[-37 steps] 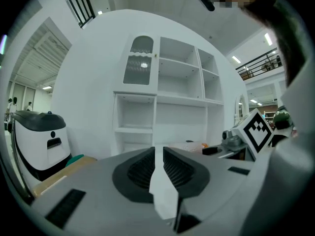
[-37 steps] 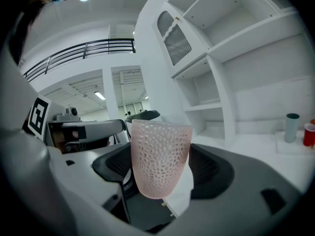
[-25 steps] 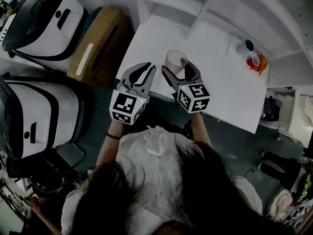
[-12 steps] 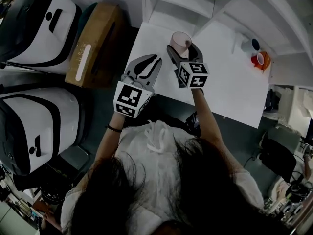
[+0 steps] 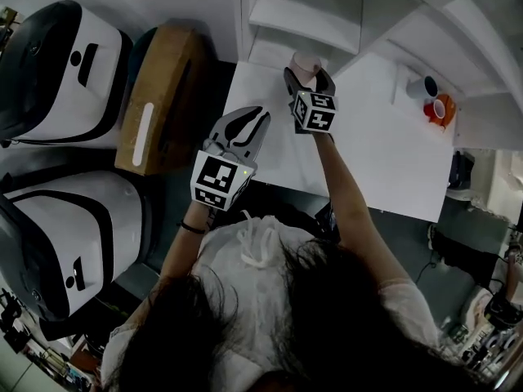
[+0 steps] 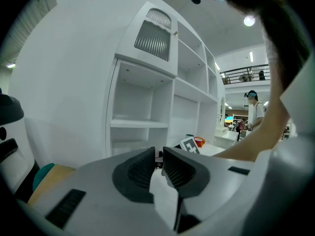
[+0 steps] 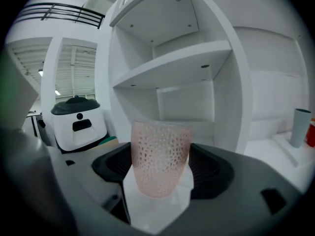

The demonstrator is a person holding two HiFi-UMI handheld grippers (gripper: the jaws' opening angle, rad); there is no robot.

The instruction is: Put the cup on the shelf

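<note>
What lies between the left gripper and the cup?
Only bare white table, as the head view shows. Nothing stands between the left gripper and the cup, which the right gripper holds near the shelf.

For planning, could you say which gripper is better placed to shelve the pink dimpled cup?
Right gripper: it grips the pink dimpled translucent cup upright, facing the white shelf; the left gripper is shut, empty.

cup (image 7: 160,156): translucent pink, dimpled | shelf (image 7: 172,63): white, smooth, matt | box (image 5: 167,88): brown cardboard, matt | table (image 5: 384,153): white, smooth
</note>
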